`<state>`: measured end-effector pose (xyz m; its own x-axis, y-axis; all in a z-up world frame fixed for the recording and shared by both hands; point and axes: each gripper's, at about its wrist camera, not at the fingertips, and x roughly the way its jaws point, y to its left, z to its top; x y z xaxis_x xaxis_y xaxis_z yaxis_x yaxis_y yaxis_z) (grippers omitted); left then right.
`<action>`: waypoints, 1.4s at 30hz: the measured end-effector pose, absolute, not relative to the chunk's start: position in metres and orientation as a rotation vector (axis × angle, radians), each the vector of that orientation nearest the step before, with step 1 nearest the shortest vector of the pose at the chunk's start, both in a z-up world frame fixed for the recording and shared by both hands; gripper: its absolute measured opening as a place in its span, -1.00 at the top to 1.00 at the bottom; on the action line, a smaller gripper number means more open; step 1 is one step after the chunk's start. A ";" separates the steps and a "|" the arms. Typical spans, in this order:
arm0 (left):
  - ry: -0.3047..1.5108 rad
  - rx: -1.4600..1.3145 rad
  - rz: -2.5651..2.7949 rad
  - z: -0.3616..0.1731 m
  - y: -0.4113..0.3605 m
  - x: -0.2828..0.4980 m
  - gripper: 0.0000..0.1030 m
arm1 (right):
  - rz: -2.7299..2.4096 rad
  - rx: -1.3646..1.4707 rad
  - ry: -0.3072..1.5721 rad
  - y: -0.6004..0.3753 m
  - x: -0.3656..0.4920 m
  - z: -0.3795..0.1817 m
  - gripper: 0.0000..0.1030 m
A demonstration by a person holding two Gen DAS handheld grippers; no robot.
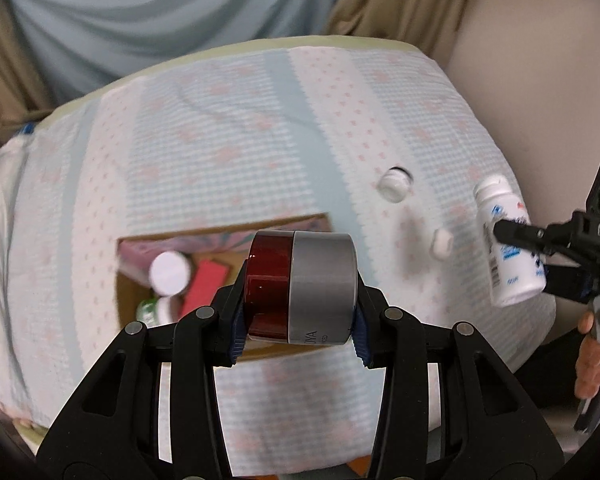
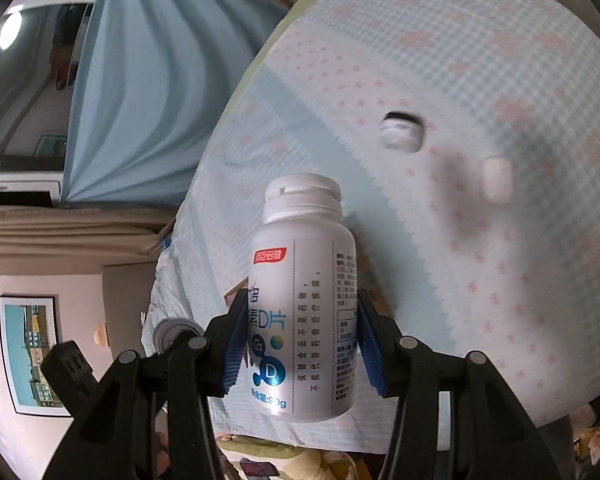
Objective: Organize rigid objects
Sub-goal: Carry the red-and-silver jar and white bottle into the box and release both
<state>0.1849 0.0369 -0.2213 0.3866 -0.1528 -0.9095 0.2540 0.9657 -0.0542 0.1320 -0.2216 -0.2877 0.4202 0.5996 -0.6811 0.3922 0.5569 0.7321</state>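
Note:
My left gripper (image 1: pixel 298 330) is shut on a dark red jar with a silver lid (image 1: pixel 302 286), held on its side above the bed. Below it sits an open cardboard box (image 1: pixel 130 280) that holds a white-capped bottle (image 1: pixel 169 272), a red packet and a green-labelled bottle. My right gripper (image 2: pixel 298 344) is shut on a white supplement bottle (image 2: pixel 304 300) with blue print, cap away from the camera. That same bottle (image 1: pixel 508 240) and the right gripper (image 1: pixel 518 236) show at the right of the left wrist view. Two small white jars (image 1: pixel 396 184) (image 1: pixel 442 242) lie on the bedspread.
The bed carries a white and pale blue checked spread (image 1: pixel 260 140) with pink dots. Blue and tan curtains (image 1: pixel 160 8) hang behind it, and a beige wall (image 1: pixel 540 60) runs along the right. A person's hand (image 1: pixel 592 356) holds the right gripper's handle. A framed picture (image 2: pixel 30 352) hangs at left.

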 end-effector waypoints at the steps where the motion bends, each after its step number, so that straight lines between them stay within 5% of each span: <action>1: 1.151 0.096 -0.259 -0.223 0.049 0.184 0.26 | 0.170 1.030 1.187 -0.211 0.134 -0.286 0.10; 18: 1.290 0.094 -0.345 -0.310 0.176 0.220 0.26 | 0.123 0.877 1.273 -0.069 0.191 -0.323 0.10; 32: 1.401 0.082 -0.364 -0.381 0.167 0.263 0.26 | 0.132 0.380 1.451 -0.012 0.246 -0.387 0.11; 42: 1.466 0.125 -0.415 -0.412 0.149 0.268 0.26 | 0.071 0.283 1.515 -0.013 0.247 -0.419 0.11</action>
